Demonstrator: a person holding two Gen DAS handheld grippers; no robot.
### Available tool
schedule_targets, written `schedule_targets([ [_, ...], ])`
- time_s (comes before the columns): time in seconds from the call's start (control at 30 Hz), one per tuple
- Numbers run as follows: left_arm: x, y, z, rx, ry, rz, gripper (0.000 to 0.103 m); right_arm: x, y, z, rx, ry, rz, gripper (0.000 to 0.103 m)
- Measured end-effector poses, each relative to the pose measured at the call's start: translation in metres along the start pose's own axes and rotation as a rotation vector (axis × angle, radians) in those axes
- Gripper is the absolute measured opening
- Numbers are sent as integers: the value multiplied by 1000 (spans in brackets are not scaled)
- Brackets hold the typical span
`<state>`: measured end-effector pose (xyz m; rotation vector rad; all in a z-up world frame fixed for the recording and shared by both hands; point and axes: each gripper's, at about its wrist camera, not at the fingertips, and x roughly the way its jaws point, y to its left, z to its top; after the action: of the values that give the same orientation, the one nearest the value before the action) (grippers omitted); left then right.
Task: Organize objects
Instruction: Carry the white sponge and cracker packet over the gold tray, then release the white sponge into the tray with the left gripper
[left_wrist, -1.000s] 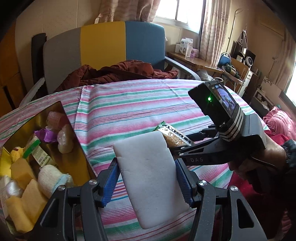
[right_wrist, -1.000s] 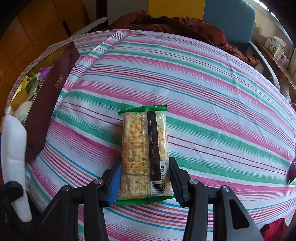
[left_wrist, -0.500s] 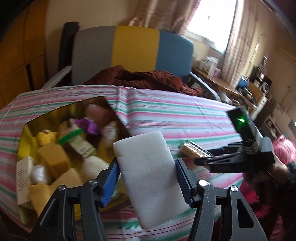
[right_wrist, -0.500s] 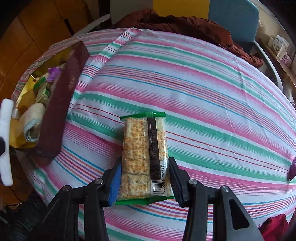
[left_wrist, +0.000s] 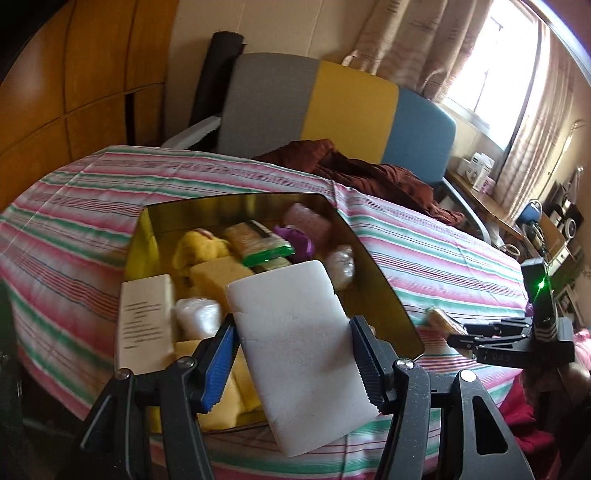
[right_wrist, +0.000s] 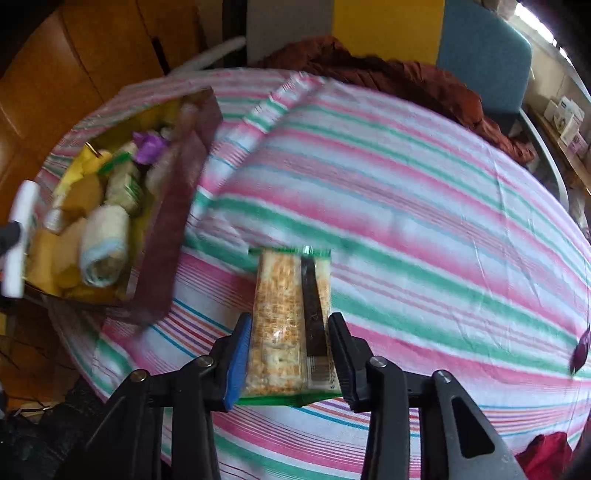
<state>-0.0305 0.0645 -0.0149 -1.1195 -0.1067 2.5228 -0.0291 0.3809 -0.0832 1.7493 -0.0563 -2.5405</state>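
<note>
A: The left gripper (left_wrist: 291, 354) is clamped on the white foam pad (left_wrist: 295, 350), up over the gold box's (left_wrist: 384, 295) near end.

B: And the right gripper (right_wrist: 288, 354), jaws just closing, pinches the cracker packet (right_wrist: 288, 317) above the striped tablecloth (right_wrist: 424, 206), right of the box.

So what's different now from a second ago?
The left gripper carried the white foam block sideways to hover over the gold-lined box of sponges. The right gripper's jaws have just been closing on the green-edged cracker packet. The block stays clamped.
</note>
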Motion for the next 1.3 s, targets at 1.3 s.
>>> schedule_targets([
  [1.3,13,12,40,-107,-7,-74,61,-41,93,46,-39,-176,215,43],
])
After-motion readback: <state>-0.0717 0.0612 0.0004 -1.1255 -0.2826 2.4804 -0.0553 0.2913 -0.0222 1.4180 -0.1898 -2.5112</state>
